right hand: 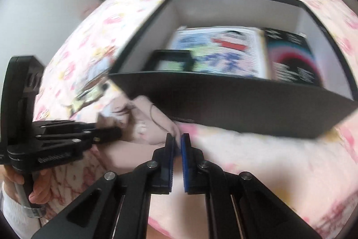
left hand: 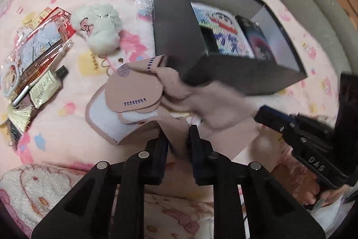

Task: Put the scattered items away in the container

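A black open box [left hand: 179, 37] lies on a pink cartoon blanket; it holds a colourful book [left hand: 223, 33] and a dark booklet [left hand: 261, 41]. A beige cloth item with white pads [left hand: 134, 95] lies in front of the box. My left gripper [left hand: 179, 133] is shut on the beige cloth's near edge. My right gripper [right hand: 177, 138] is shut on another part of the same cloth [right hand: 154, 124], just in front of the box [right hand: 223, 100]. The right gripper also shows in the left wrist view [left hand: 264, 113] at the cloth's right side.
A white plush toy [left hand: 100, 26], a clear pouch with cards [left hand: 42, 44], a small tube [left hand: 44, 86], a black clip [left hand: 61, 72] and a tassel [left hand: 19, 114] lie scattered left of the box. A grey padded edge [left hand: 313, 3] runs behind the box.
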Action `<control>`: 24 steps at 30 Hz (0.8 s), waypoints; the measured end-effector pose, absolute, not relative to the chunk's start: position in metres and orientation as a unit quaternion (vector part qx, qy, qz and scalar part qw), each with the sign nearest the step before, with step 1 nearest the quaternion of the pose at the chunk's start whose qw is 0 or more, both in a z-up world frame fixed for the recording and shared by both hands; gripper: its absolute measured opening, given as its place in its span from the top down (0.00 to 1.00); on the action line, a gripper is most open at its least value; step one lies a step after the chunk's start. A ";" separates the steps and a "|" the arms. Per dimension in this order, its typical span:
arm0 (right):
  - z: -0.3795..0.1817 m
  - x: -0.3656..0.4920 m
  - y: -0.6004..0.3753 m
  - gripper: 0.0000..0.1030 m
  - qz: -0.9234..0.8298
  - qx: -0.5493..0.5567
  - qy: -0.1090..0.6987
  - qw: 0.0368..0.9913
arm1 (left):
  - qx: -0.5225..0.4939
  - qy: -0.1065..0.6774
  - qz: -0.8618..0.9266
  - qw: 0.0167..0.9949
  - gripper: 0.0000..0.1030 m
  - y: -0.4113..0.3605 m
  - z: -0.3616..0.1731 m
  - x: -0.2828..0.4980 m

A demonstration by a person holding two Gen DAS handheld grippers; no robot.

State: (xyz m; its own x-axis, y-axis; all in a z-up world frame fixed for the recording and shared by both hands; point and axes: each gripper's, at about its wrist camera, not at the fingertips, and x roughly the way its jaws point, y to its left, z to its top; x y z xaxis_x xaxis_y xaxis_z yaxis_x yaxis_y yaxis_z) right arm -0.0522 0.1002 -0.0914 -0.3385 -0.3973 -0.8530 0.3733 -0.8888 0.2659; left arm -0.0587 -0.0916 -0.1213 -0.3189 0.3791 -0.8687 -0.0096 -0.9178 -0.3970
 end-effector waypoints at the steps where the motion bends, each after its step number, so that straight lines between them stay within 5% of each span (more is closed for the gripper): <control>1: -0.092 -0.052 0.104 0.96 -0.820 0.526 -0.013 0.226 | -0.564 -0.176 0.798 0.122 0.74 -0.095 -0.119 -0.058; 3: -0.092 -0.052 0.111 0.95 -0.821 0.529 -0.025 0.211 | -0.547 -0.201 0.805 0.110 0.63 -0.107 -0.115 -0.055; 6: -0.093 -0.049 0.111 0.93 -0.803 0.547 -0.062 0.227 | -0.537 -0.221 0.807 0.108 0.63 -0.113 -0.109 -0.050; 9: -0.101 -0.044 0.096 0.75 -0.771 0.573 -0.078 0.268 | -0.547 -0.209 0.793 0.166 0.68 -0.099 -0.108 -0.051; 11: -0.107 -0.039 0.080 0.52 -0.766 0.574 -0.062 0.283 | -0.544 -0.202 0.791 0.196 0.68 -0.091 -0.105 -0.047; 15: -0.126 -0.038 0.051 0.47 -0.755 0.591 -0.022 0.285 | -0.525 -0.213 0.811 0.147 0.68 -0.105 -0.101 -0.043; 18: -0.136 -0.043 0.046 0.60 -0.761 0.595 -0.020 0.258 | -0.512 -0.255 0.813 0.105 0.67 -0.130 -0.102 -0.045; 19: -0.137 -0.044 0.047 0.91 -0.766 0.592 -0.014 0.250 | -0.512 -0.273 0.808 0.104 0.66 -0.136 -0.104 -0.045; 24: -0.122 -0.046 0.071 0.98 -0.781 0.572 -0.027 0.248 | -0.535 -0.288 0.787 0.111 0.59 -0.134 -0.118 -0.057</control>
State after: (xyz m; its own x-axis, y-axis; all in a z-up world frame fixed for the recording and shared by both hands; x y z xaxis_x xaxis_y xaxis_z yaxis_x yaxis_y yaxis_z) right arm -0.0463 0.0713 -0.1224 -0.2219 -0.4197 -0.8801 0.3568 -0.8750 0.3273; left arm -0.0569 -0.1343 -0.1177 -0.4039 0.4822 -0.7774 0.1337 -0.8096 -0.5716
